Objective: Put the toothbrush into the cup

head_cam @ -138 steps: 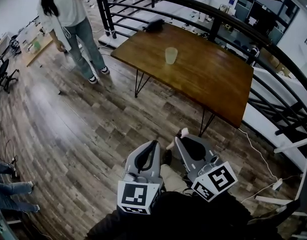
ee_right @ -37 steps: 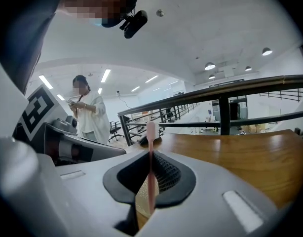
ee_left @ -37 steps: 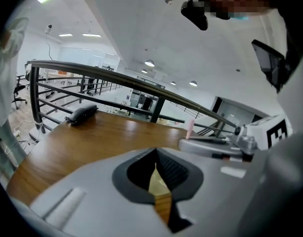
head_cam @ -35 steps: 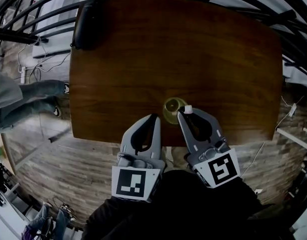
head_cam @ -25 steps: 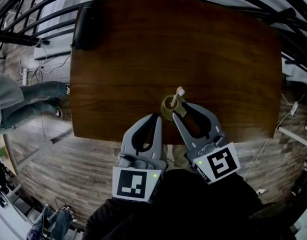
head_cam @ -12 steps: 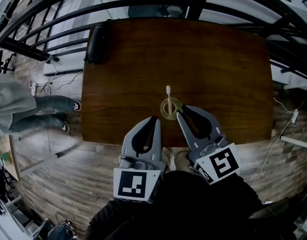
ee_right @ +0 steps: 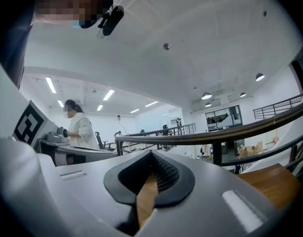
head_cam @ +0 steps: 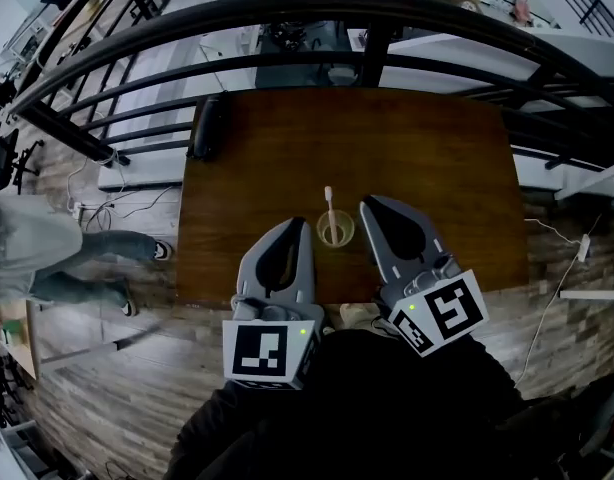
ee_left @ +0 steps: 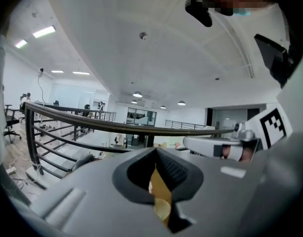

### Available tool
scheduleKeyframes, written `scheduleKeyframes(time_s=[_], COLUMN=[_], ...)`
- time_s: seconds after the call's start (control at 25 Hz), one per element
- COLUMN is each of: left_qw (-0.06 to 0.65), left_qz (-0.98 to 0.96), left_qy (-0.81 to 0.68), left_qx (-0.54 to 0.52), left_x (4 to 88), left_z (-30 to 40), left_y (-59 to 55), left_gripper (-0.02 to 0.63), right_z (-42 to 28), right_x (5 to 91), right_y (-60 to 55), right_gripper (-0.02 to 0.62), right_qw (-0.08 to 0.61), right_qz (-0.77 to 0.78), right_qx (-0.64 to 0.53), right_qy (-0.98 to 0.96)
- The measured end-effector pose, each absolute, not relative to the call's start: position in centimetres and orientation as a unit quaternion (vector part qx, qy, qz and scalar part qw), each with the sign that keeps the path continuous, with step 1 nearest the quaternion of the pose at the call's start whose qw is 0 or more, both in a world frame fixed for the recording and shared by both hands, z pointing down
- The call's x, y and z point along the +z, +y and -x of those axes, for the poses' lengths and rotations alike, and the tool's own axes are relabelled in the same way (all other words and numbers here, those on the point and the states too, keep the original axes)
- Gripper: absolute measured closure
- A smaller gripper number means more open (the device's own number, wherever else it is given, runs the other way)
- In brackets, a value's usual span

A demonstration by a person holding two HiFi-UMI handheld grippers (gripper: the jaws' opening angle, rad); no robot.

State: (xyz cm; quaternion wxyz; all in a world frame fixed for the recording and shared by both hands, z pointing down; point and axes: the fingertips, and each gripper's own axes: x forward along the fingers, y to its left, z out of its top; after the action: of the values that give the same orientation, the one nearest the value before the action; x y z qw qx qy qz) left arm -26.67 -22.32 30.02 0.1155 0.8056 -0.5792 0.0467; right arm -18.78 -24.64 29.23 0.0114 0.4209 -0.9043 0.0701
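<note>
A translucent cup [head_cam: 335, 230] stands on the brown wooden table [head_cam: 427, 168], near its front edge. The toothbrush [head_cam: 330, 211] stands inside the cup and leans away from me, with its white head up. My left gripper [head_cam: 298, 225] hovers just left of the cup, shut and empty. To the cup's right my right gripper [head_cam: 368, 206] is also shut with nothing in it. Both are held above the table, apart from the cup. The left gripper view shows its jaws [ee_left: 155, 151] closed against the railing and ceiling. So does the right gripper view [ee_right: 152, 153].
A black object [head_cam: 205, 128] lies at the table's far left corner. A curved black railing [head_cam: 287, 13] runs behind the table. A person's legs [head_cam: 47, 268] are on the wooden floor at the left. Another person in white [ee_right: 81, 128] stands far off.
The right gripper let go of the toothbrush, which now stands in the cup, and its jaws closed. Both grippers have risen away from the table.
</note>
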Motion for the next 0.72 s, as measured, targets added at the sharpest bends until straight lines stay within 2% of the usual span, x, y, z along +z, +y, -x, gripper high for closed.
scheduleKeyframes(time_s=[0.72], left_qw=[0.074], left_qz=[-0.814], left_qy=[-0.575], left_qx=[0.031], left_x=[27.0], left_z=[26.6], left_y=[-23.3], left_gripper=[0.598], right_z=[18.8], right_x=[26.2], right_y=[-25.3], right_gripper=[0.597], right_qw=[-0.013], right_qz=[-0.418], right_qx=[0.039], right_qy=[-0.907])
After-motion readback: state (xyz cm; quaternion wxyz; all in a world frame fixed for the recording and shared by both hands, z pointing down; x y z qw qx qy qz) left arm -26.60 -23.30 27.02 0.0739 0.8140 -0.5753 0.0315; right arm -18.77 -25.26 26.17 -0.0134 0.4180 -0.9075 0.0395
